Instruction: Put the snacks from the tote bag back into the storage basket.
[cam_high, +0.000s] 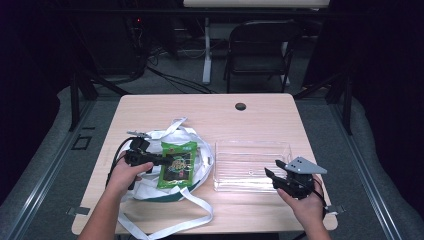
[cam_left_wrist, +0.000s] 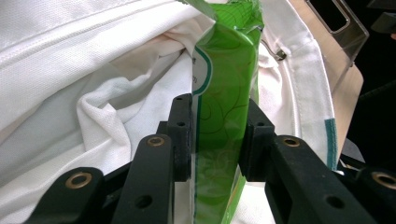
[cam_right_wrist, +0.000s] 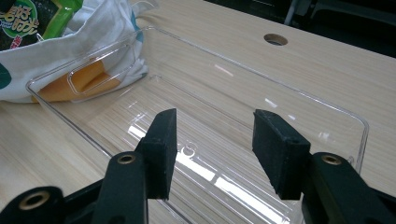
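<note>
Wooden table (cam_high: 260, 112), glossy green packet (cam_left_wrist: 224, 107)

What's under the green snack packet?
The white cloth bag lies under the green packet, which the left tool pinches. Whatever the packet covers, or is inside the bag, is hidden.

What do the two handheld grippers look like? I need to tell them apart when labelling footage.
Both are black, each with two jaws ending in flat rectangular pads and brass-coloured rivets at the linkage joints. The right gripper carries a grey three-cornered plate on top. The left gripper has no such plate showing, and a black cable loops from it. No sleeves reach the forearms.
</note>
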